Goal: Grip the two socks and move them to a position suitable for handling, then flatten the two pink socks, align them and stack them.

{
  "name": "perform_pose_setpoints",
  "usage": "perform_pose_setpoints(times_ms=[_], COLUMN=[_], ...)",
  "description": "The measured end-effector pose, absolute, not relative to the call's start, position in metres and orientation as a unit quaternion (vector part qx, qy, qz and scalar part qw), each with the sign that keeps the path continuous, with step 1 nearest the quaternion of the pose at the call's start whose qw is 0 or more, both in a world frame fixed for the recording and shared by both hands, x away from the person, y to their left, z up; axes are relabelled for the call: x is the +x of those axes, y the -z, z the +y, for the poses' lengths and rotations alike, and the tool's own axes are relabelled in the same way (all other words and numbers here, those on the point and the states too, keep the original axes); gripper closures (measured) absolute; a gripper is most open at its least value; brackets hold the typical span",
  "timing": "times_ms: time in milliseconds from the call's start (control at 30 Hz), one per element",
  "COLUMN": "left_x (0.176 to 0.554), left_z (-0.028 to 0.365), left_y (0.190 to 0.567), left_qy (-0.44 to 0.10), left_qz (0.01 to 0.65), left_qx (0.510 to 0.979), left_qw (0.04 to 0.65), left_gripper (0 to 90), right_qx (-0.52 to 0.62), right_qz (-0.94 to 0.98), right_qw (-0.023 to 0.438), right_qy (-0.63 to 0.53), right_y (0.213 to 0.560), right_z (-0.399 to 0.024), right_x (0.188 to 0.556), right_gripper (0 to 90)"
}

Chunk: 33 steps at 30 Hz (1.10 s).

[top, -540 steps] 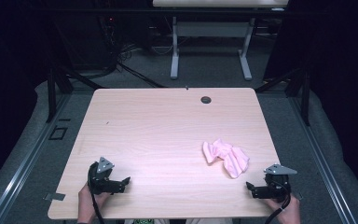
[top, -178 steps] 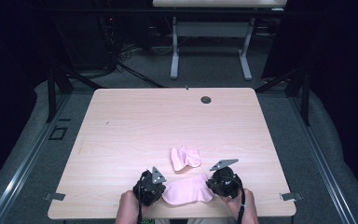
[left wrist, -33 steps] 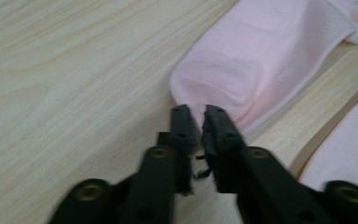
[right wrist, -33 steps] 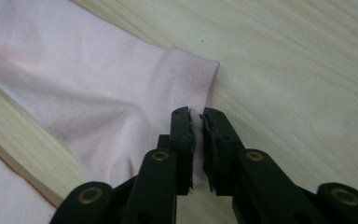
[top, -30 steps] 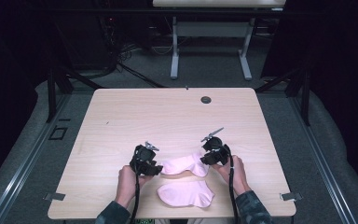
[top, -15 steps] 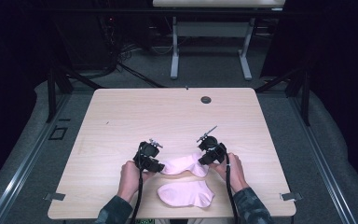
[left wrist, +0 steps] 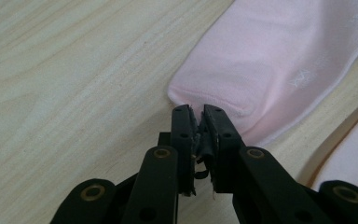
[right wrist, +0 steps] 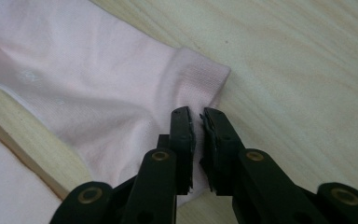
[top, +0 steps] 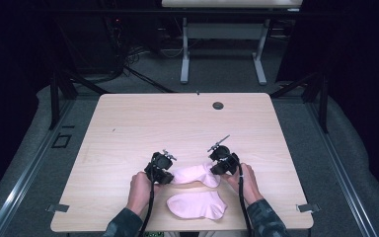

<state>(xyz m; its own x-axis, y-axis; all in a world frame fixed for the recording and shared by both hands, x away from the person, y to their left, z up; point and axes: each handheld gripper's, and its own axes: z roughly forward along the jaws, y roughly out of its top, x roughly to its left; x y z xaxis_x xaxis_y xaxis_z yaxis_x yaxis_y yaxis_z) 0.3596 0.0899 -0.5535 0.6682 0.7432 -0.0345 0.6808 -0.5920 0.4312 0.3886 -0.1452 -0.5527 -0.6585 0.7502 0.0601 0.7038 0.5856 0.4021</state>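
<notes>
Two pink socks lie flat near the table's front edge. The farther sock (top: 196,174) (left wrist: 270,60) (right wrist: 98,93) lies between my grippers, and the nearer sock (top: 197,205) rests just in front of it. My left gripper (top: 169,176) (left wrist: 198,112) pinches the farther sock's left end, where the fabric puckers between the tips. My right gripper (top: 216,170) (right wrist: 196,114) is closed on the ribbed cuff at its right end. Both pairs of jaws have just been closing, with sock fabric between them.
The wooden table (top: 177,123) has a dark round grommet (top: 218,105) near its far edge. Another table's white legs (top: 184,59) stand on the floor beyond. The nearer sock's edge (left wrist: 354,149) (right wrist: 9,186) lies close to both grippers.
My left gripper has shifted slightly right onto the farther sock's end. Both pairs of jaws have closed on that sock. Much earlier, the socks lay crumpled at the right.
</notes>
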Motion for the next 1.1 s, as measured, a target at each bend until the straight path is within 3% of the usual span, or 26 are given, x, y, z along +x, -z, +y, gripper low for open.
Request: perform_pose_setpoints(times_ms=[600,1100], left_x=[0.358,0.333], left_z=[0.093,0.107], left_y=[0.551,0.501], left_qy=[-0.078,-0.078], left_qz=[0.391,0.366], left_qx=[0.891,0.888], left_qw=[0.219,0.267], left_gripper=[89.3,89.4], right_qx=[0.404,0.403], right_qz=[0.890,0.887], right_qw=[0.066,0.059], right_qy=[-0.199,-0.217], right_y=[0.551,0.499], right_z=[-0.145,-0.152], right_x=[0.386,0.364], right_gripper=[84.6,84.5])
